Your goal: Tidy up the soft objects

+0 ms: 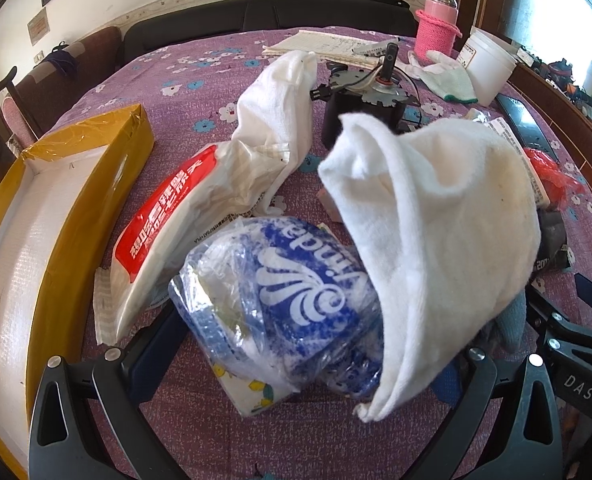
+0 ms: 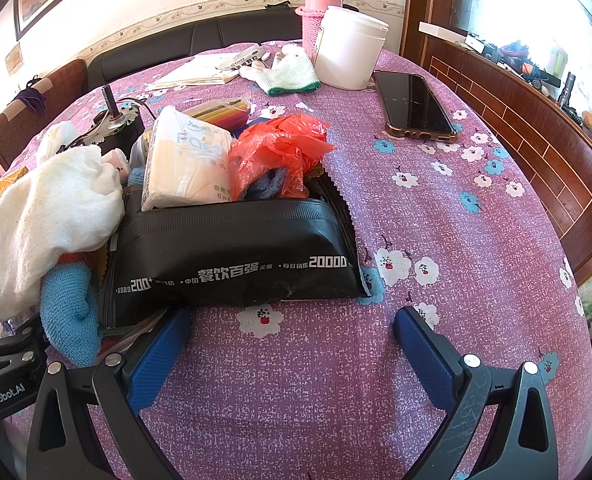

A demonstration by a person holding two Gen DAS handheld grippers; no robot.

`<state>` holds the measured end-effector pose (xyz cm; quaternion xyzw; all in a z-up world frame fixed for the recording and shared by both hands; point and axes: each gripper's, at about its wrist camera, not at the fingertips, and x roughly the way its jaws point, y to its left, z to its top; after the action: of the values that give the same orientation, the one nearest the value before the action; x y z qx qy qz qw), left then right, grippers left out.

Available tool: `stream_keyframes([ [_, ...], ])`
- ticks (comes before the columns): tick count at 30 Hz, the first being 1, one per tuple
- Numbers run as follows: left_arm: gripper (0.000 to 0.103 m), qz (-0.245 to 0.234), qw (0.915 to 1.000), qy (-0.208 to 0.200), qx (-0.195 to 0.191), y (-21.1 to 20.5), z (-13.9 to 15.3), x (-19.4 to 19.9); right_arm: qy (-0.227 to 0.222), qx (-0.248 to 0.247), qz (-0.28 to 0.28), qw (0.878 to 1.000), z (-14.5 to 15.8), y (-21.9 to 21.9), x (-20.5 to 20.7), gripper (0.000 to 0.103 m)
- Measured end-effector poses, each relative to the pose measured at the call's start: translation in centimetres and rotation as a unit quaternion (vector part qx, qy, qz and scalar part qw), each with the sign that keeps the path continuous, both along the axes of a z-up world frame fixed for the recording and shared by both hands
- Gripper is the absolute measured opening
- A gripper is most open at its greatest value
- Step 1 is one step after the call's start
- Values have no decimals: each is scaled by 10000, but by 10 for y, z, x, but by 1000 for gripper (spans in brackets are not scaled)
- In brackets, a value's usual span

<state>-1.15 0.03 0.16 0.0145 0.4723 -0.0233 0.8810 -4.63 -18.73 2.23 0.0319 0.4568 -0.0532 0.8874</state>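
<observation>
My left gripper (image 1: 296, 356) stands wide around a blue-and-white plastic tissue pack (image 1: 288, 300), with a white cloth (image 1: 436, 216) draped over its right finger; whether the jaws press the pack I cannot tell. A red-and-white plastic bag (image 1: 168, 232) and a second white cloth (image 1: 280, 112) lie behind. My right gripper (image 2: 292, 344) is open and empty over the purple tablecloth, just in front of a black zip pouch (image 2: 232, 256). A white tissue pack (image 2: 188, 160), a red plastic bag (image 2: 280, 148), a blue towel (image 2: 70, 312) and the white cloth (image 2: 52, 208) sit around the pouch.
An open yellow cardboard box (image 1: 56, 216) lies at the left. A black motor (image 1: 360, 108), papers (image 1: 336, 46), a white glove (image 2: 288, 74), a white tub (image 2: 348, 52), a pink flask (image 1: 438, 28) and a phone (image 2: 416, 104) stand farther back. The table edge curves at the right (image 2: 568, 320).
</observation>
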Motion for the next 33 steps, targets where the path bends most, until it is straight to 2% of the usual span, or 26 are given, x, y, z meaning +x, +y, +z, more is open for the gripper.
stream_keyframes([
  [20,103,-1,10000,43,13,0,1,6,5,17,-6,10000,0,0,0,102],
  [26,103,-88,10000,43,-5,0,2,3,302,71,-52,9995,2,-1,-1,102],
  [33,103,-227,9997,42,109,-4,1,-10,335,31,-101,9994,2,3,-13,102],
])
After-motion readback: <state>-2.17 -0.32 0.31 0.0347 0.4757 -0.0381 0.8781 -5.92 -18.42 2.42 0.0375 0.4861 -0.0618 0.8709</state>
